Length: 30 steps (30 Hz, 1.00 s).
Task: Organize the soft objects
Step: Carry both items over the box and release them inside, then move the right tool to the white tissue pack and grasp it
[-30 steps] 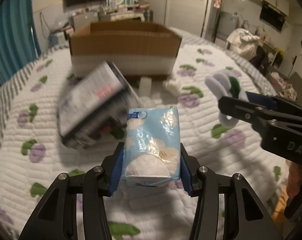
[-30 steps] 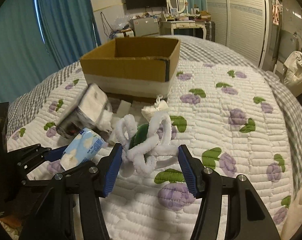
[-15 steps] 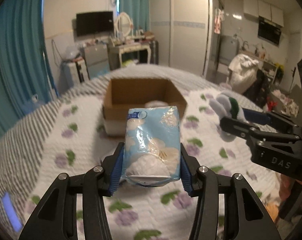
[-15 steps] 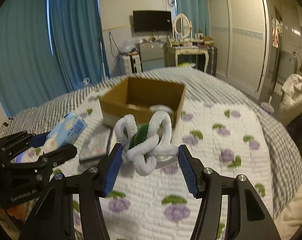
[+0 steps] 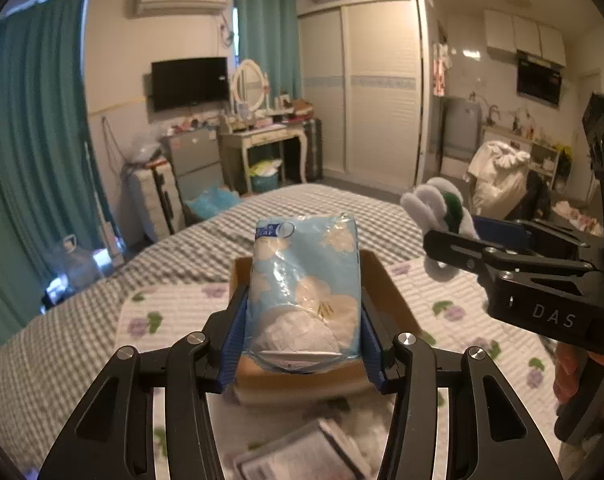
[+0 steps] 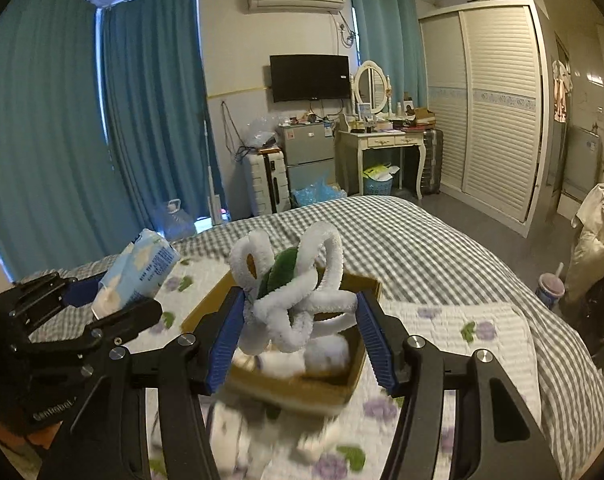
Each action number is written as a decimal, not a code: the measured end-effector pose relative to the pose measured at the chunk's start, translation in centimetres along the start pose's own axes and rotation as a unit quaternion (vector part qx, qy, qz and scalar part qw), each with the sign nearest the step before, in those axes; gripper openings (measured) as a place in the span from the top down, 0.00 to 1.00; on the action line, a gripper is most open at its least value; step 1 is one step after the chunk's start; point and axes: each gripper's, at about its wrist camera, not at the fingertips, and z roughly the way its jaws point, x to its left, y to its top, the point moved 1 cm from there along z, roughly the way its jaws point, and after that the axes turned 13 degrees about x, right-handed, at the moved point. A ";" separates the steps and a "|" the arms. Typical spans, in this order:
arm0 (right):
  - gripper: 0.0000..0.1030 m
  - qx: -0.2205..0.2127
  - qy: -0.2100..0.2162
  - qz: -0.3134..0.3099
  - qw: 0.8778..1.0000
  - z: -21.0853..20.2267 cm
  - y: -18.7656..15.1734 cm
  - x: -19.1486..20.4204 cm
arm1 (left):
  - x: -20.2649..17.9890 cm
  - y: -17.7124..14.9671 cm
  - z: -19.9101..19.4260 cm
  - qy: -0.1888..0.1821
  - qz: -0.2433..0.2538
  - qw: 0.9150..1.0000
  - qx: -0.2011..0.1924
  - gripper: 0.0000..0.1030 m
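My left gripper [image 5: 302,332] is clenched on a light blue tissue pack [image 5: 305,288], its blue pads pressed flat against both long sides; the pack stands upright between them, printed with white clouds. It hangs in the air above the open cardboard box [image 5: 386,292], which sits on the flowered quilt [image 5: 161,312] on the bed. From the right wrist view the same tissue pack [image 6: 135,276] shows at the left, tilted, held clear of the bed.

My right gripper [image 6: 299,336] grasps a white pipe-cleaner flower [image 6: 293,292] with a green leaf at its heart; the fuzzy loops are squeezed between the blue pads and stick up past them. It too hovers over the cardboard box [image 6: 289,390], where some white soft things [image 6: 326,354] lie inside, too blurred to name. In the left view the flower [image 5: 438,216] appears at the right, high above the quilt.

Nearer to me than the box, a flat dark-edged package [image 5: 302,456] lies on the quilt.
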 end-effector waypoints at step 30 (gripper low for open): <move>0.13 0.029 -0.028 0.041 0.998 3.7 3.0 -3.6 | 1.9 2.4 2.0 0.059 -0.017 0.998 0.014 0.17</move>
